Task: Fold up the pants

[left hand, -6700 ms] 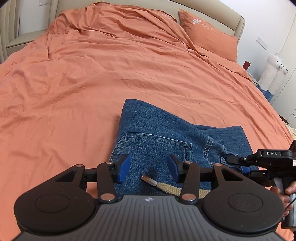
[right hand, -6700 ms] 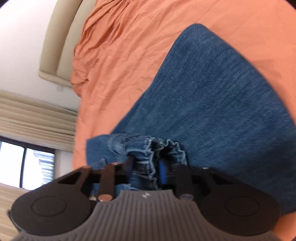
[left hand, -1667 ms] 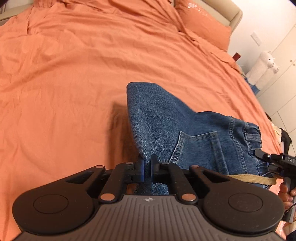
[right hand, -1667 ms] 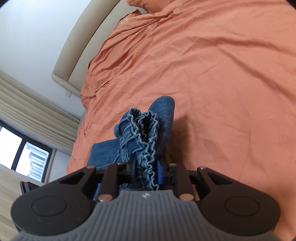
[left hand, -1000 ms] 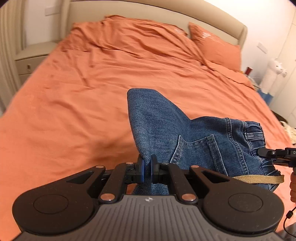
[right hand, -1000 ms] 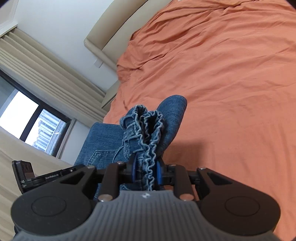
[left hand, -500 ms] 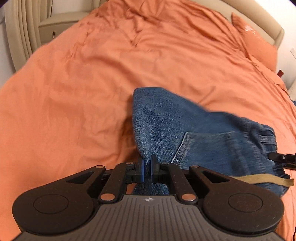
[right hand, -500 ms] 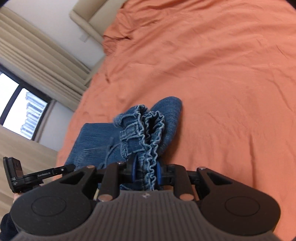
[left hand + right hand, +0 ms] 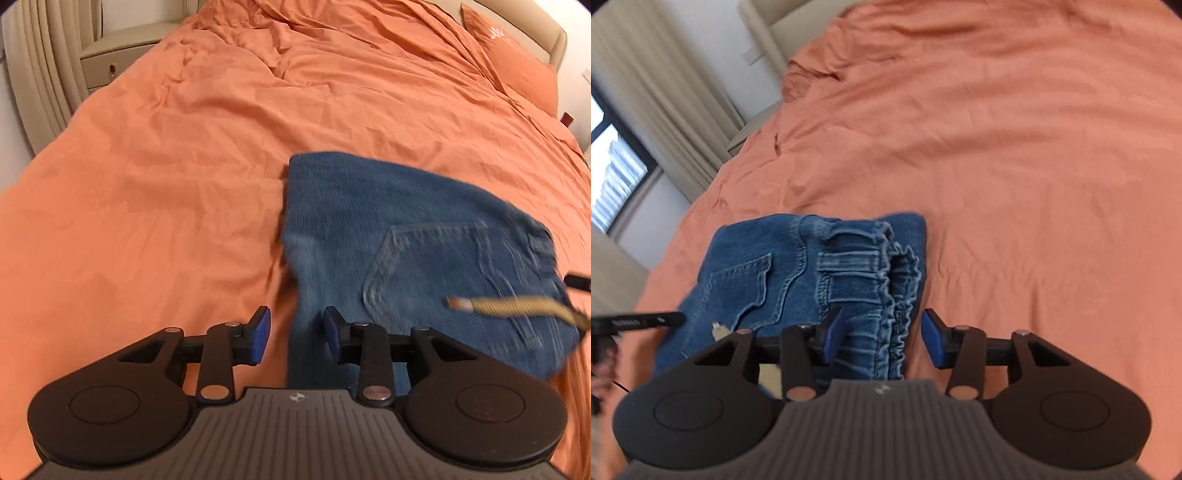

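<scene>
While folded pants (image 9: 406,258) lie flat, waistband (image 9: 886,280) rightward

**Handheld gripper hardware: appearance**

Left gripper (image 9: 296,336): matte black body, ribbed grey housing at centre bearing a small round white emblem. Two large round black discs flank it, each with a raised inner circle. Black linkage arms carry silver pivot screws and copper-toned lower rivets. Finger pads (image 9: 261,334) are blue and rectangular.

Right gripper (image 9: 882,338): same build, same colours, same emblem. Its blue pads (image 9: 932,341) match.

A black handle with white lettering, blurred, and a sliver of skin show at the right view's left edge.
</scene>
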Available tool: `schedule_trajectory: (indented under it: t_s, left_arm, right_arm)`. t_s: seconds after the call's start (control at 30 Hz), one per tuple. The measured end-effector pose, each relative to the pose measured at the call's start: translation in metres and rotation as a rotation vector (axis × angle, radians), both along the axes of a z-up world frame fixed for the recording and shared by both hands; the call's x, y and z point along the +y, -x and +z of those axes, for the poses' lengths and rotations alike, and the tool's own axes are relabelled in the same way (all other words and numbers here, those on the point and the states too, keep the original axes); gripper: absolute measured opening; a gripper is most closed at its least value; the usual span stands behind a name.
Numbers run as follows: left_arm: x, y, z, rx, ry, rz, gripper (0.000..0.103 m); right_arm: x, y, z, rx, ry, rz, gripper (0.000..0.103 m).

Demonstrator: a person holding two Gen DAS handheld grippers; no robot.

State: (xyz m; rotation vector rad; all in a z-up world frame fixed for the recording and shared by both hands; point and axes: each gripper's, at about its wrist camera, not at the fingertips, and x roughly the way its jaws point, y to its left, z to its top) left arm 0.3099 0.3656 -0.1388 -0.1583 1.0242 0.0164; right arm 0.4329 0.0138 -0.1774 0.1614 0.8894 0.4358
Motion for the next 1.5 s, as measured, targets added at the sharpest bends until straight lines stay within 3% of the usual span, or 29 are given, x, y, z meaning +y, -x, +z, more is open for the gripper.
schedule_trajectory:
  t_s: [0.1,0.2,0.3,0.43,0.5,0.63,0.77,0.93,1.2,1.3,1.37,1.43,1.5]
  left_arm:
    - [-0.002,0.029,0.003,0.0,0.001,-0.01,0.042]
    - [-0.009,0.05,-0.001,0.015,-0.035,-0.023,0.042]
    - [-0.016,0.059,-0.018,0.058,-0.101,-0.01,0.043]
    - [-0.013,0.059,-0.036,0.073,-0.061,0.048,0.043]
    - [-0.018,0.056,-0.044,0.08,-0.09,0.044,0.043]
    - [-0.026,0.053,-0.044,0.087,-0.145,0.045,0.043]
    - [-0.029,0.059,-0.026,0.07,-0.182,0.053,0.044]
    - [-0.038,0.077,0.015,0.005,-0.241,0.069,0.044]
    - [-0.054,0.103,0.094,-0.114,-0.34,0.042,0.044]
    - [-0.05,0.108,0.141,-0.194,-0.395,0.044,0.044]
    - [-0.045,0.114,0.182,-0.264,-0.43,0.066,0.044]
    - [-0.04,0.121,0.224,-0.335,-0.452,0.084,0.045]
    - [-0.036,0.133,0.269,-0.389,-0.461,0.091,0.052]
  right_arm:
    - [0.019,0.037,0.02,-0.123,0.058,0.061,0.043]
    - [0.04,0.069,0.021,-0.194,0.118,0.13,0.041]
    - [0.052,0.081,0.0,-0.151,0.172,0.158,0.04]
    - [0.064,0.081,-0.035,-0.119,0.258,0.164,0.04]
    - [0.069,0.08,-0.044,-0.126,0.289,0.174,0.04]
    - [0.068,0.064,-0.044,-0.05,0.254,0.133,0.04]
    - [0.076,0.056,-0.031,-0.001,0.291,0.155,0.04]
    - [0.076,0.059,-0.004,0.012,0.301,0.164,0.043]
    - [0.064,0.087,0.062,-0.079,0.238,0.169,0.052]
    - [0.059,0.102,0.102,-0.159,0.209,0.171,0.061]
    - [0.056,0.114,0.131,-0.215,0.203,0.167,0.062]
    - [0.053,0.129,0.161,-0.267,0.191,0.161,0.07]
    - [0.051,0.145,0.19,-0.314,0.183,0.157,0.073]
